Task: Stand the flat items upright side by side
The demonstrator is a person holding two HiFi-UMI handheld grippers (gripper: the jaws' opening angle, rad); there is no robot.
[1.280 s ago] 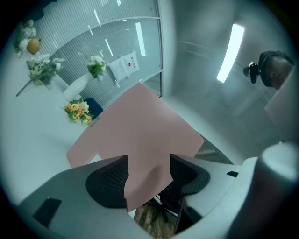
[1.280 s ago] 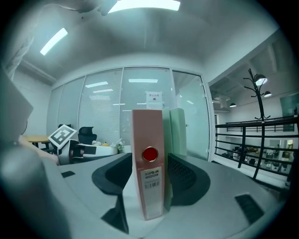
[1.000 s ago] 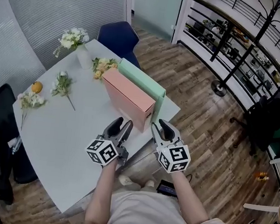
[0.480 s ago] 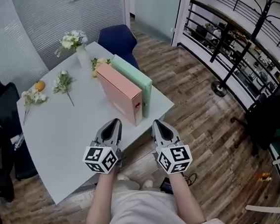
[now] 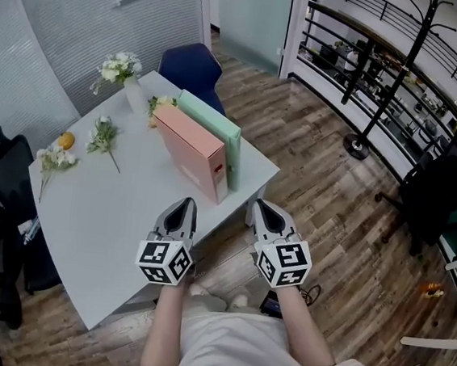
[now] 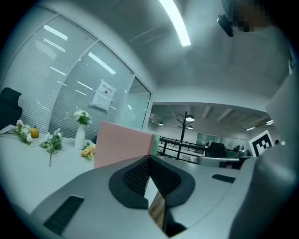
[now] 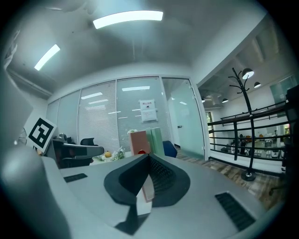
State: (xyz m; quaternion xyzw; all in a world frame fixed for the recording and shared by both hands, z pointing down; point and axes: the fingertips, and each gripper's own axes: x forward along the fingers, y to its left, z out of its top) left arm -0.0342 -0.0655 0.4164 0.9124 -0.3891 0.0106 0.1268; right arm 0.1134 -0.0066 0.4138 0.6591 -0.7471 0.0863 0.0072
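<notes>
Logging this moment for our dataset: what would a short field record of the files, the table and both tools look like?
pink file: upright on the table
green file: upright, side by side with the pink file, on its far side
left tool: shut, jaws just closed, nothing between them
right tool: shut, empty
also on table: vase of flowers, orange

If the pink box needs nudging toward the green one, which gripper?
Left, probably: the left gripper, jaws shut, is over the table facing the broad side of the pink box; the right gripper hangs beyond its edge.
</notes>
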